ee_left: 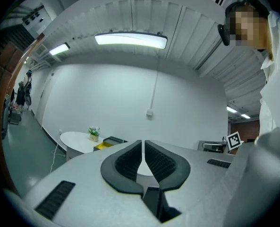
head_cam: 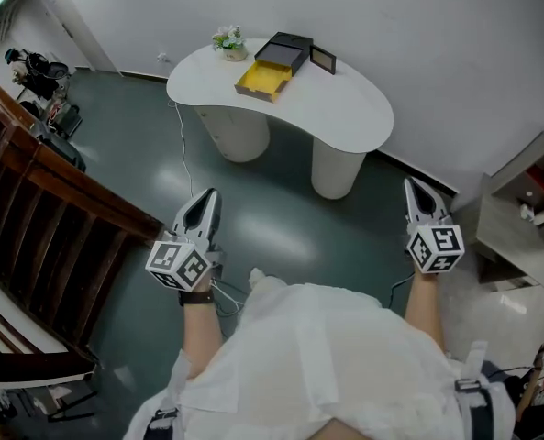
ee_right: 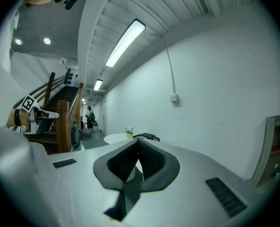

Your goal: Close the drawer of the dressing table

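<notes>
A white kidney-shaped dressing table [head_cam: 345,108] stands ahead by the wall. On it sits a black box [head_cam: 285,51] with its yellow drawer [head_cam: 262,81] pulled out toward me. The table [ee_left: 76,140] and the drawer [ee_left: 103,145] show small in the left gripper view, and the table [ee_right: 115,138] shows in the right gripper view too. My left gripper [head_cam: 207,200] and right gripper [head_cam: 413,189] are held level, well short of the table, both shut with nothing between the jaws. Each set of jaws shows closed in its own view, the left gripper [ee_left: 143,145] and the right gripper [ee_right: 138,143].
A small flower pot [head_cam: 228,44] and a dark framed mirror [head_cam: 323,59] stand on the table. A wooden stair rail [head_cam: 61,191] runs along the left. A grey shelf unit [head_cam: 528,218] stands at the right. A cable [head_cam: 184,154] trails on the floor near the table's pedestal.
</notes>
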`<action>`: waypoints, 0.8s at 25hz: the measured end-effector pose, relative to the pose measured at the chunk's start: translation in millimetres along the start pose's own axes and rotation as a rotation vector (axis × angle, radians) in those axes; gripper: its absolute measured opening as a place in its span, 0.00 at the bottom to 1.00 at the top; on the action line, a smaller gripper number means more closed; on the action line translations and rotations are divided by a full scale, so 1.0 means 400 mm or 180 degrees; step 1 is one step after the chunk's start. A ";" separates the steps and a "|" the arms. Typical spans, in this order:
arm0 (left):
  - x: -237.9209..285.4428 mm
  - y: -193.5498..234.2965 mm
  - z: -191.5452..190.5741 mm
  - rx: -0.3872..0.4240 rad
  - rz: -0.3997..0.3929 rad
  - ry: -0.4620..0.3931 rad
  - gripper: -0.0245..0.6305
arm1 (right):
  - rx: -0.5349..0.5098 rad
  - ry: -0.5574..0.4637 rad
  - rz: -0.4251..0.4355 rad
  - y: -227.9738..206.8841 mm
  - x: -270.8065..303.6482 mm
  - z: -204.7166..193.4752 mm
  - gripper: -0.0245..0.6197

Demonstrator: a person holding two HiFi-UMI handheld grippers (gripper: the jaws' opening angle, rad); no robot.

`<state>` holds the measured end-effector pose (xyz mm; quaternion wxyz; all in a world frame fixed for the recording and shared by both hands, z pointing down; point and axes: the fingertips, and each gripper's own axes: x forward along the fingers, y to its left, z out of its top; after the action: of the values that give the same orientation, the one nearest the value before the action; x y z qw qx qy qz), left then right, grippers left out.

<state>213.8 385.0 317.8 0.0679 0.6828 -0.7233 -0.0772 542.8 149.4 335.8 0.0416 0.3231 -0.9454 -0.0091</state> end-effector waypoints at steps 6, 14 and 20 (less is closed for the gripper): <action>0.002 -0.002 -0.019 -0.0052 0.0025 0.0019 0.08 | -0.0072 0.0014 0.0105 0.008 0.003 -0.010 0.05; 0.001 -0.019 -0.039 -0.0086 0.0019 0.0040 0.08 | -0.0309 -0.0073 0.0127 0.006 -0.013 -0.017 0.05; 0.004 -0.035 -0.040 -0.0078 -0.0013 0.0052 0.08 | -0.0323 -0.0076 0.0162 0.008 -0.025 -0.022 0.05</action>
<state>230.8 382.4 330.5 0.0820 0.6840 -0.7203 -0.0808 549.3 158.2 343.9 0.0468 0.2963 -0.9521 -0.0598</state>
